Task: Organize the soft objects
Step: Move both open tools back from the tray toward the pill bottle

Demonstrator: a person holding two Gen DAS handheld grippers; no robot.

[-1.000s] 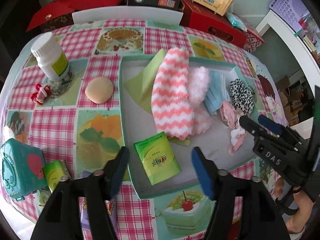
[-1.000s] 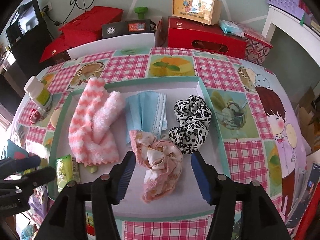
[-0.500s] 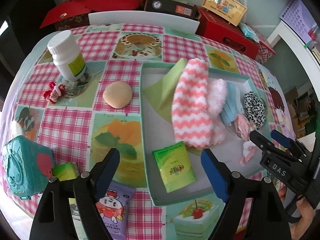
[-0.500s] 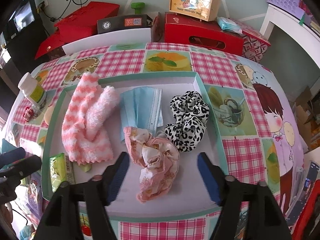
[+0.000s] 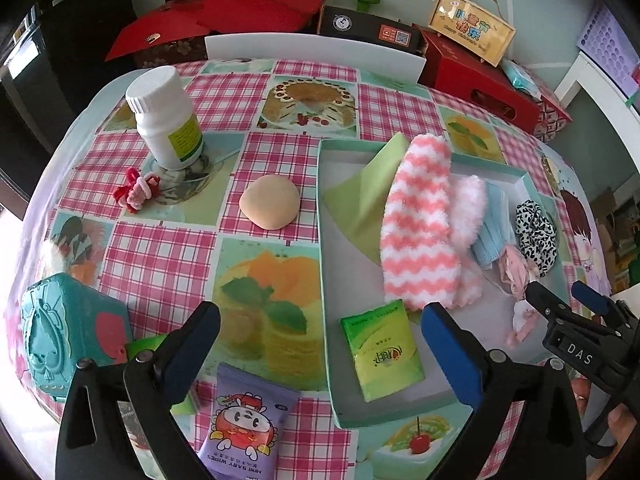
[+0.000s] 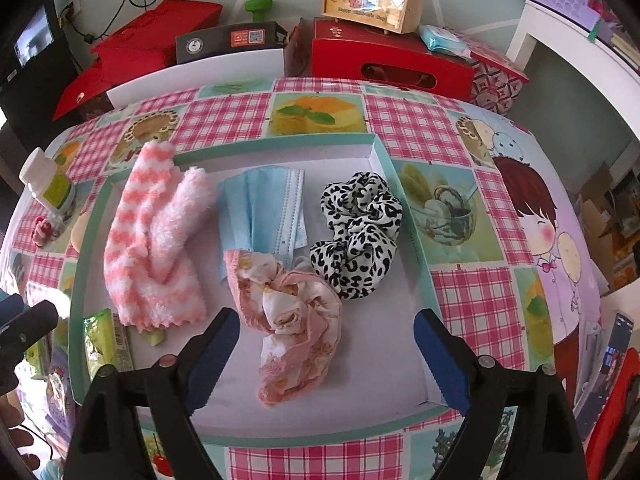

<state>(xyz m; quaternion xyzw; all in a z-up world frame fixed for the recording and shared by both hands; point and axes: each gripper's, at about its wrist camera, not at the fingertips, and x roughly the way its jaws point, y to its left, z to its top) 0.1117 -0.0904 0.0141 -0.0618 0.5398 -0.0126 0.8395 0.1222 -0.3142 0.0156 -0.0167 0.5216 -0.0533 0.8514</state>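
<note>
Checked tablecloth (image 5: 168, 248) covers the table, red boxes (image 5: 256, 4) behind. Left wrist view: left gripper (image 5: 320, 338) has just been opening, jaws spread wide, nothing between them; it hangs above the near-left edge of the tray (image 5: 322, 240). Green tissue pack (image 5: 382, 354) lies in the tray's near corner, striped sock (image 5: 420, 220) beyond it. Right wrist view: right gripper (image 6: 326, 346) has just been opening too, jaws spread; pink cloth (image 6: 292, 320) lies between them, untouched, beside face mask (image 6: 264, 208) and spotted scrunchie (image 6: 356, 232).

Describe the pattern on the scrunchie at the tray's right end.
Scrunchie: black-and-white leopard spots; right wrist view.
</note>
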